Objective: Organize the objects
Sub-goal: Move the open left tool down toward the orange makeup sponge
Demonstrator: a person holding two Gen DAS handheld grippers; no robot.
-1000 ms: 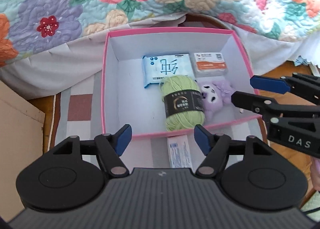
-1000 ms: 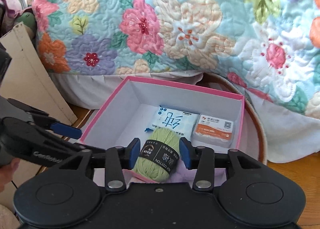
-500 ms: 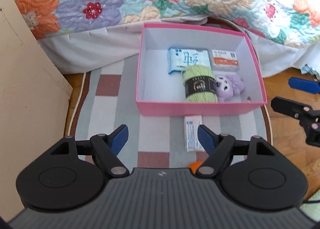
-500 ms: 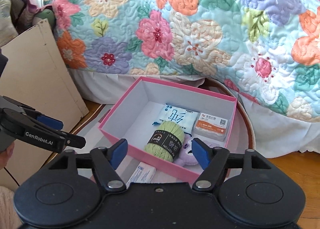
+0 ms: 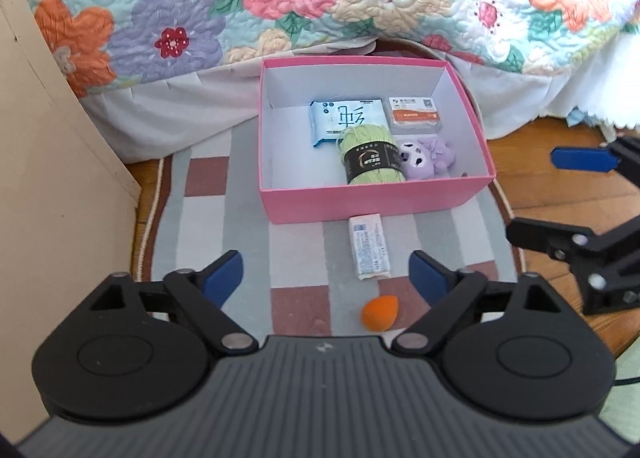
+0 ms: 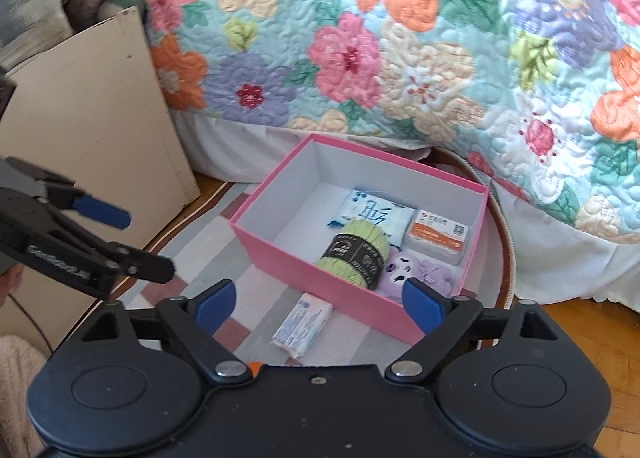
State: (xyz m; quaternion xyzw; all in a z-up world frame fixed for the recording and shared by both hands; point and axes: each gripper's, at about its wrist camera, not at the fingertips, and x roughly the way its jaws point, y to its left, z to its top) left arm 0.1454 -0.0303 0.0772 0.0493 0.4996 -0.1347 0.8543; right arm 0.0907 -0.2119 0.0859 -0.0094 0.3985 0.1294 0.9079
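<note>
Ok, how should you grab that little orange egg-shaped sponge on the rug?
Grip the orange makeup sponge across its fat rounded middle, coming from above. It lies alone on the striped rug, its narrow tip pointing up-right, so the pads would probably slip off that end.

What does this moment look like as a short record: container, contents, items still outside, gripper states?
container: pink box on a striped rug
inside box: green yarn ball, blue tissue pack, orange-labelled case, purple plush toy
outside box: white packet, orange sponge, both on the rug
left gripper: jaws opening, nothing between them
right gripper: jaws opening, holding nothing
</note>
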